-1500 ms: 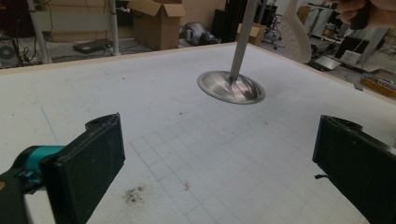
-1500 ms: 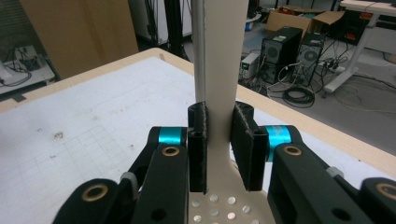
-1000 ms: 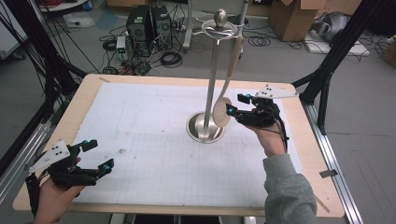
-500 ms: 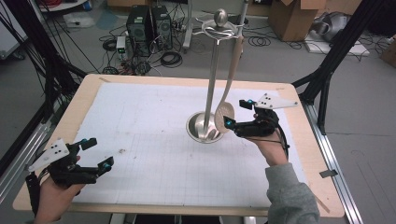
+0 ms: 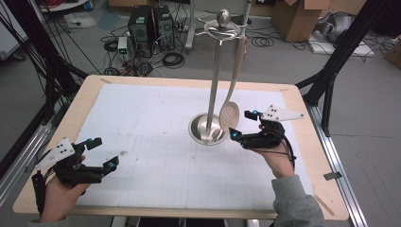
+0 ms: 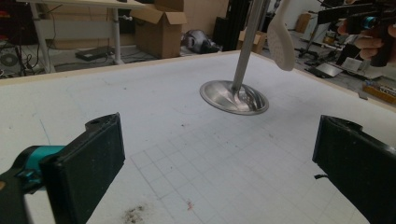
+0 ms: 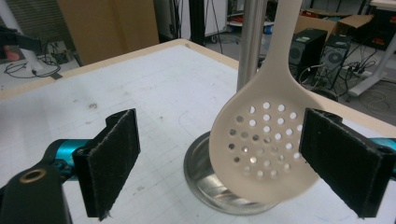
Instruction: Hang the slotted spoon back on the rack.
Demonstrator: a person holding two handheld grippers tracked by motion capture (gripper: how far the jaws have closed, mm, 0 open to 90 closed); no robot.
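Between the spread jaws of the right gripper hangs the pale slotted spoon, its perforated bowl close to the right-hand pad but not clamped; whether it touches that pad cannot be told. Behind the bowl rises the steel pole of the utensil stand, whose round base sits just beyond the jaw tips. The left gripper holds its jaws wide apart over the white mat, well away from the stand, gripping nothing.
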